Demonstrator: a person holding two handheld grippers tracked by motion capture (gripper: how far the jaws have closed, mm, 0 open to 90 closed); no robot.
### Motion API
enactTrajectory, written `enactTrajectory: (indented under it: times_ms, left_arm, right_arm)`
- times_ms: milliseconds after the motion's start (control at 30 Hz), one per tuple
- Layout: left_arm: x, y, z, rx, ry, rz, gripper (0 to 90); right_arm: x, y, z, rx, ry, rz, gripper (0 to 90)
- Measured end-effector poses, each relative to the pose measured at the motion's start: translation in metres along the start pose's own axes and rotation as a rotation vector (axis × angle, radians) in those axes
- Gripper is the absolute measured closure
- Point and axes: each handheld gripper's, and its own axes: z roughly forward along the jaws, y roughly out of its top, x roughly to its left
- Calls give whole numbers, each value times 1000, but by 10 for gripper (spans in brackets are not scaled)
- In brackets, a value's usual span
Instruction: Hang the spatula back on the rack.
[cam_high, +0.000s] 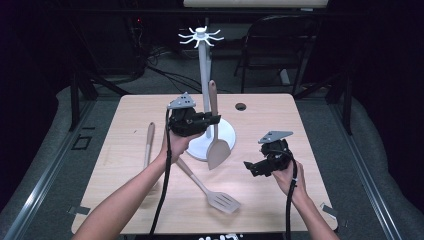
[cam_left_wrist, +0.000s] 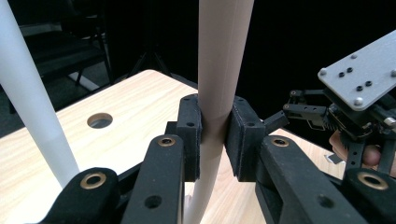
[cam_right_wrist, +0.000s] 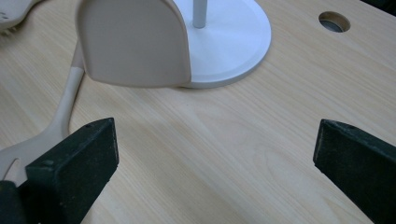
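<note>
My left gripper (cam_high: 214, 120) is shut on the handle of a beige solid spatula (cam_high: 218, 152), which it holds upright with the blade down, just off the table. In the left gripper view the pads clamp the round handle (cam_left_wrist: 224, 70) from both sides. The spatula hangs right in front of a white utensil stand (cam_high: 203, 70) with a ring of hooks at its top and a round base (cam_right_wrist: 233, 42). My right gripper (cam_high: 251, 167) is lower and to the right, open, with bare wood between its jaws (cam_right_wrist: 215, 149); the spatula blade (cam_right_wrist: 133, 42) lies ahead of it.
A slotted spatula (cam_high: 222, 200) lies on the wooden table (cam_high: 280, 120) near the front, its handle pointing toward the stand. Another long-handled utensil (cam_high: 149, 142) lies at the left. A cable hole (cam_high: 241, 106) sits behind the stand. A folding chair stands beyond the table.
</note>
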Motion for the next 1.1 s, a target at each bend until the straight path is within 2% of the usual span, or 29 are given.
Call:
enactTrajectory:
  times_ms: [167,467,567,967,1100]
  left_arm:
    - [2,7,1,9,-7,10,766]
    - [4,20,4,2,-22,12,765]
    - [6,25,5,1,-23,17,765]
    - [11,49,5,1,1,20,765]
    - [10,59,3,-5,8,35,765]
  right_arm:
    - [-2,-1,4,21,15,4,0]
    - [-2,-1,7,17,15,19,0]
    - [-1,-1,7,33,17,9,0]
    - [1,-1,8,37,23,2,0]
    - [2,-1,8,33,28,-2,0]
